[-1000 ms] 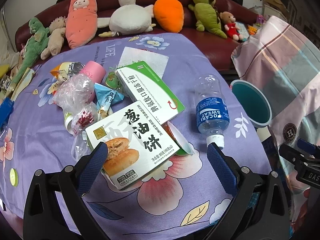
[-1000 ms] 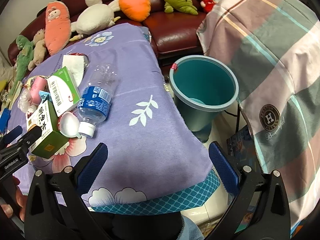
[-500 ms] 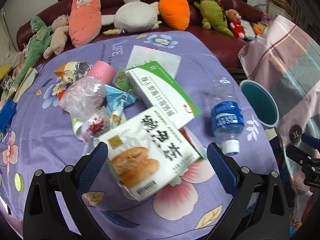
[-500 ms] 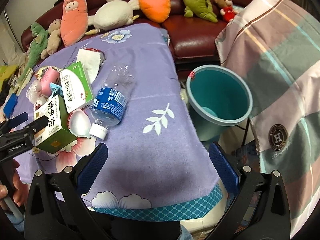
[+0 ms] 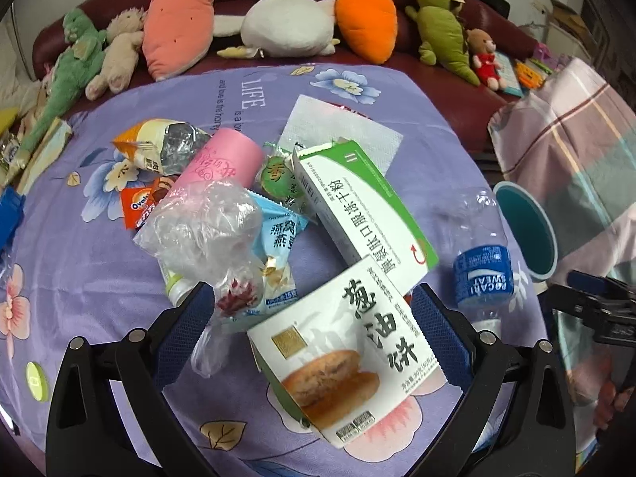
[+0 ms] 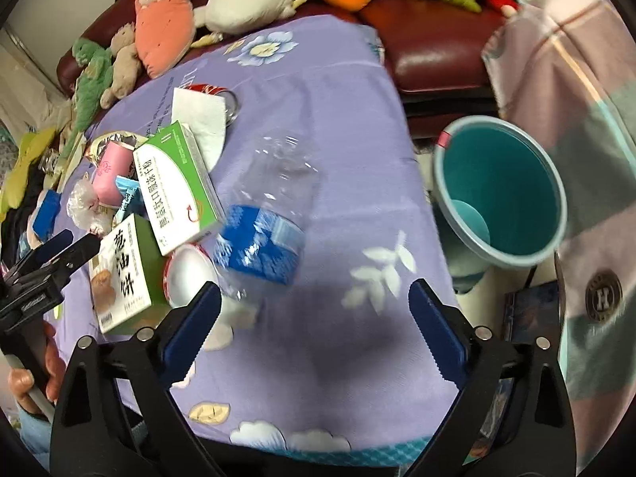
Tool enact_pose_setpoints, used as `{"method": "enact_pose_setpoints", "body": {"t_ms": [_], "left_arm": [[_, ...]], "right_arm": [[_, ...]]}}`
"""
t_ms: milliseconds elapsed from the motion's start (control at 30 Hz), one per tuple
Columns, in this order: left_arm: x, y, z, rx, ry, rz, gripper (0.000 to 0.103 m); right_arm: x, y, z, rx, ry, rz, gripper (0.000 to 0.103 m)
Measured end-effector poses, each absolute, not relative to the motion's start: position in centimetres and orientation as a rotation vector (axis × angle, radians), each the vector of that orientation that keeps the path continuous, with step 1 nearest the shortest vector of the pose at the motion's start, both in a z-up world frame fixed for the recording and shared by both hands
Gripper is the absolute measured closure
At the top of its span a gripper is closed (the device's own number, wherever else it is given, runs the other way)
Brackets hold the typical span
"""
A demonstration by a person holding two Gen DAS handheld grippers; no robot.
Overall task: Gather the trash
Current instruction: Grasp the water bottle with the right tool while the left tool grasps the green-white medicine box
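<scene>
Trash lies on a purple flowered tablecloth (image 5: 79,270). A white pancake box (image 5: 349,361) lies between the fingers of my open left gripper (image 5: 314,318); it also shows in the right wrist view (image 6: 123,274). Behind it are a green-white medicine box (image 5: 365,214), a crumpled clear plastic bag (image 5: 206,234), a pink cup (image 5: 222,159) and snack wrappers (image 5: 159,147). A clear bottle with a blue label (image 5: 481,262) lies on its side at the right. My right gripper (image 6: 314,318) is open and empty, just in front of the bottle (image 6: 270,222). A teal bin (image 6: 501,190) stands beside the table.
Plush toys (image 5: 286,20) line a dark red sofa (image 6: 437,39) behind the table. A plaid cloth (image 6: 576,99) hangs at the right, next to the bin. A white napkin (image 5: 342,127) and a jelly cup (image 6: 187,274) lie among the trash.
My left gripper has moved forward, so the pancake box now sits between its fingers. My right gripper has swung left toward the bottle, away from the bin.
</scene>
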State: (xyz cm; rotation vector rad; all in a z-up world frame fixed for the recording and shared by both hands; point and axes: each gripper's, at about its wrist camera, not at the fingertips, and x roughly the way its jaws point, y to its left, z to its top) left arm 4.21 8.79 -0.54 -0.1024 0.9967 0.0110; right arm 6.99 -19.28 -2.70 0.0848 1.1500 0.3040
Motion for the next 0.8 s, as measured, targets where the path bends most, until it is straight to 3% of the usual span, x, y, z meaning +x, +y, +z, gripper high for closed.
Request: {"method": "enact_pose_setpoints", "body": {"t_ms": [433, 500, 800], "left_arm": [[4.2, 10.8, -1.4, -0.128, 1.034, -0.011, 0.004], [4.5, 10.4, -0.9, -0.128, 1.030, -0.018, 0.004], [8.3, 4.9, -0.4, -0.079, 1.064, -0.066, 0.004]], "right_arm": [[13.0, -13.5, -6.6, 0.060, 1.286, 0.374, 0.025], [13.6, -13.1, -7.3, 0.047, 1.294, 0.383, 0.037], [13.1, -16.2, -7.3, 0.064, 1.269, 0.381, 0.037]]}}
